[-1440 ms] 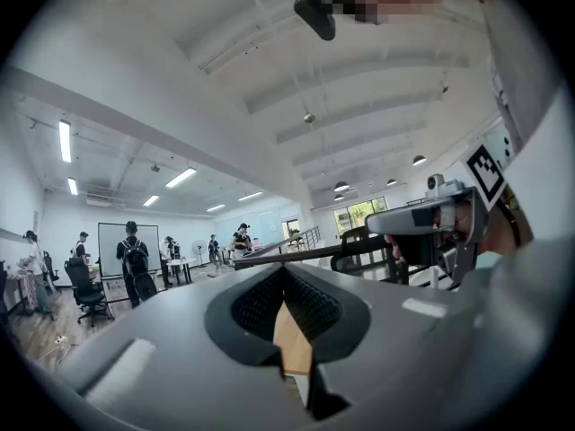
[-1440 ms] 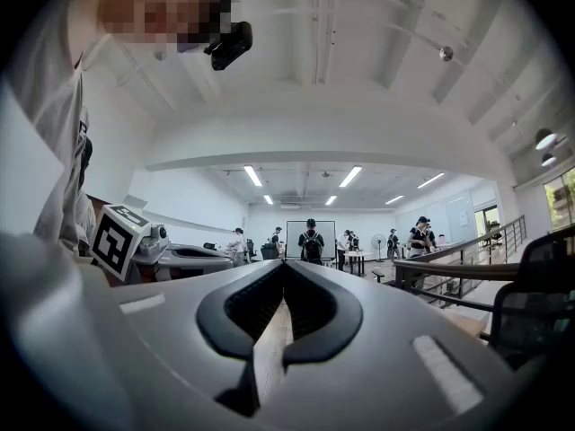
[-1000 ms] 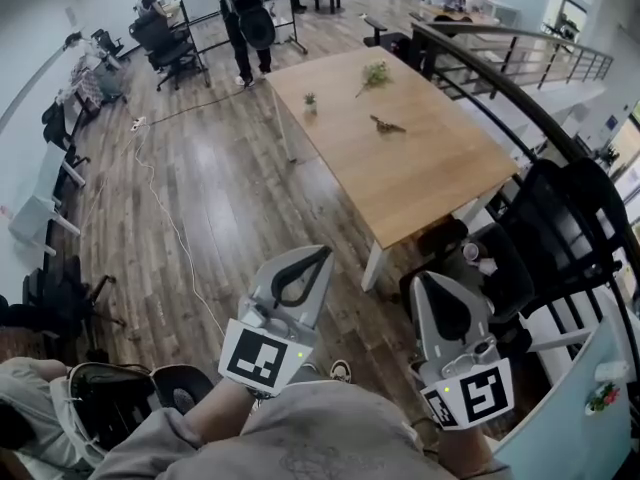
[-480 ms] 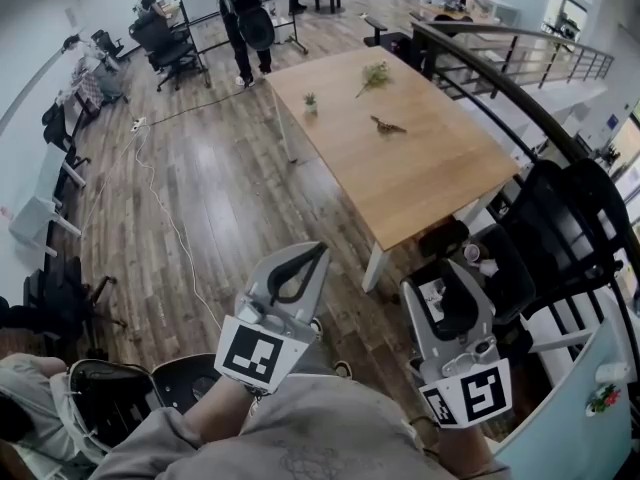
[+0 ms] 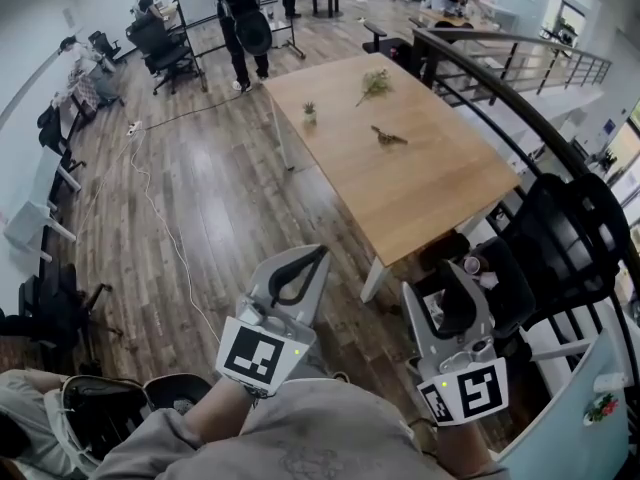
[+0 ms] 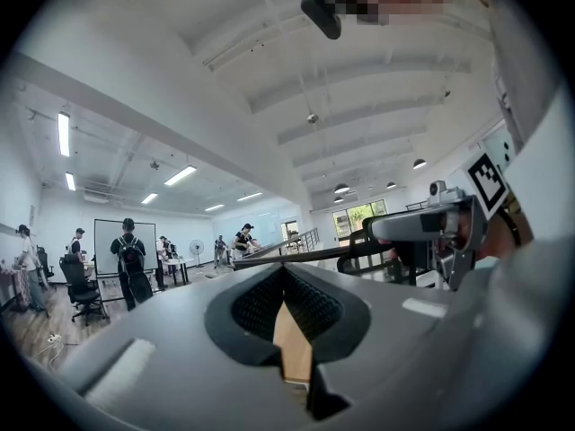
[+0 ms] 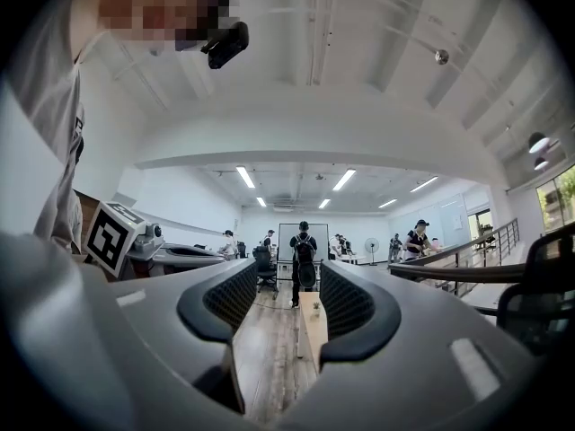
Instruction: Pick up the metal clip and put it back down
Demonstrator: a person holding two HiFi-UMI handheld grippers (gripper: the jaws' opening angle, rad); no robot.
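Note:
A long wooden table [image 5: 420, 198] stands ahead of me on the plank floor. On its top lies a small dark object [image 5: 387, 136], too small to tell whether it is the metal clip. Both grippers are held close to my body, well short of the table. My left gripper [image 5: 322, 253] is shut with nothing in it; in the left gripper view its tips [image 6: 284, 272] meet. My right gripper [image 5: 447, 286] is opening, and in the right gripper view only floor and table show between its jaws [image 7: 287, 272].
A small potted plant [image 5: 310, 113] and a green sprig [image 5: 375, 80] also sit on the table. Black chairs [image 5: 570, 238] and a curved railing [image 5: 520, 88] are at the right. A person with a backpack [image 5: 243, 13] stands beyond the table. A cable [image 5: 160, 218] runs over the floor.
The right gripper's jaws have gone from shut to wide apart. The left gripper has stayed shut and nearly still. The head view has shifted slightly.

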